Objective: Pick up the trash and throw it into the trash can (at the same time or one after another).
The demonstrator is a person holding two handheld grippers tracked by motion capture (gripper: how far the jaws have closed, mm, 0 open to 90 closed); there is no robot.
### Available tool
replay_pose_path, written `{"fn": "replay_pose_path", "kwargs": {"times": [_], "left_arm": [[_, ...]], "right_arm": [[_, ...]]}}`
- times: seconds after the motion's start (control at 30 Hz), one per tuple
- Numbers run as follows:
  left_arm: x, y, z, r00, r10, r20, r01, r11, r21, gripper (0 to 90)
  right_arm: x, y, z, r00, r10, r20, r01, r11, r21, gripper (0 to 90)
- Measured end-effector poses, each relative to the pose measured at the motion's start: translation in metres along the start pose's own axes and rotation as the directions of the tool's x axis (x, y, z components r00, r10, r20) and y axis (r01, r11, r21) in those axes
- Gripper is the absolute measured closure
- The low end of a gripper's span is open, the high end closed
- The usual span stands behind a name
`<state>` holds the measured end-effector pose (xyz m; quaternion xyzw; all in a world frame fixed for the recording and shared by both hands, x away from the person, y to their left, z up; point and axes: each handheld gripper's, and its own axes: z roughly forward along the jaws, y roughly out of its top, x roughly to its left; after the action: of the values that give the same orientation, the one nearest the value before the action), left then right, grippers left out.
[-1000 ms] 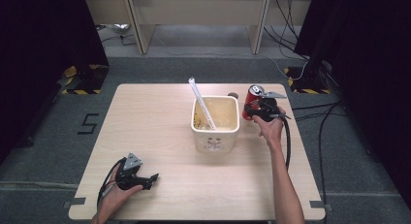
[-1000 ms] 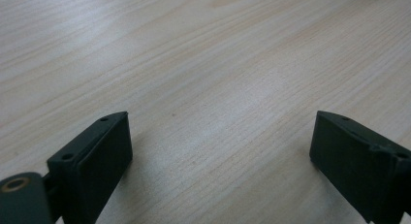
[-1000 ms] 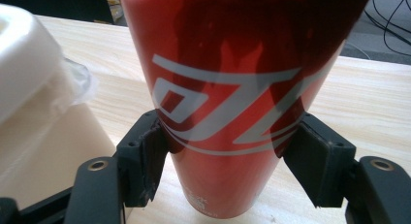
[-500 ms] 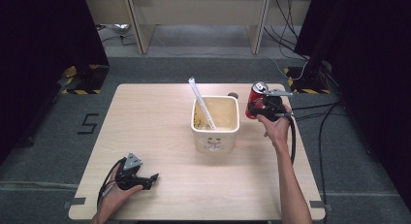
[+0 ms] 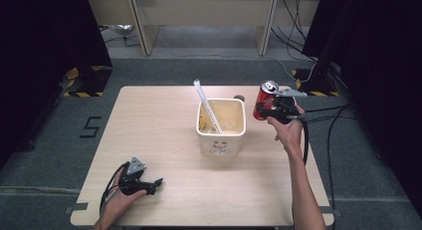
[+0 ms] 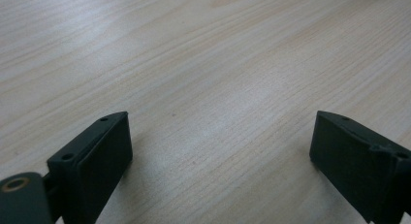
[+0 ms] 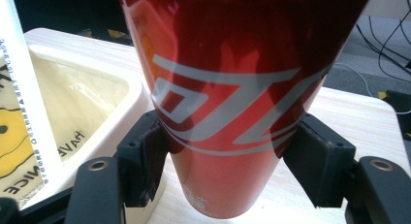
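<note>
Right gripper [image 5: 268, 110] | clamped on red can [image 5: 264, 99] | beside bin [image 5: 221, 138]

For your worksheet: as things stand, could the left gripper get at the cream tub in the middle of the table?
Probably yes. The left gripper rests open near the table's front edge, and bare wood lies between it and the cream tub. The right gripper holds the red can on the far side.

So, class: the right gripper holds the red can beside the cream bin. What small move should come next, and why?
Probably carry the red can leftward over the cream bin: the right gripper clamps it clear of the table, the bin's mouth is open, and the left gripper rests idle.
</note>
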<state>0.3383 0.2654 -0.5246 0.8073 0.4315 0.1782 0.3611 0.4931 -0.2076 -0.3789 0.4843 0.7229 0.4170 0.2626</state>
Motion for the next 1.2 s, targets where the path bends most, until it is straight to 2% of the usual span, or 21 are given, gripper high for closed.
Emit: {"fn": "replay_pose_path", "kwargs": {"times": [0.2,0.3,0.47,0.53,0.73,1.0,1.2], "left_arm": [[0.0,0.0,0.0,1.0,0.0,0.0,0.0,1.0,0.0,7.3],[0.0,0.0,0.0,1.0,0.0,0.0,0.0,1.0,0.001,7.3],[0.0,0.0,0.0,1.0,0.002,0.0,-0.002,1.0,0.003,7.3],[0.0,0.0,0.0,1.0,0.004,0.0,-0.004,1.0,0.004,7.3],[0.0,0.0,0.0,1.0,0.004,0.0,-0.004,1.0,0.005,7.3],[0.0,0.0,0.0,1.0,0.0,0.001,0.0,1.0,0.002,7.3],[0.0,0.0,0.0,1.0,0.001,0.0,-0.001,1.0,0.001,7.3]], "right_arm": [[0.003,0.007,-0.009,0.9999,-0.012,-0.003,0.012,1.0,-0.009,34.7],[0.006,0.011,-0.014,0.9996,-0.016,-0.024,0.016,1.0,-0.025,34.7],[0.009,0.016,-0.024,0.999,-0.035,-0.03,0.034,0.999,-0.034,34.7],[0.01,0.019,-0.028,0.9992,-0.024,-0.033,0.023,0.999,-0.044,34.8],[0.016,0.027,-0.038,0.9983,-0.036,-0.047,0.033,0.997,-0.063,34.9],[0.03,0.035,-0.044,0.9938,-0.07,-0.086,0.064,0.995,-0.077,35.0],[0.037,0.04,-0.045,0.9907,-0.078,-0.111,0.069,0.994,-0.086,35.0]]}}
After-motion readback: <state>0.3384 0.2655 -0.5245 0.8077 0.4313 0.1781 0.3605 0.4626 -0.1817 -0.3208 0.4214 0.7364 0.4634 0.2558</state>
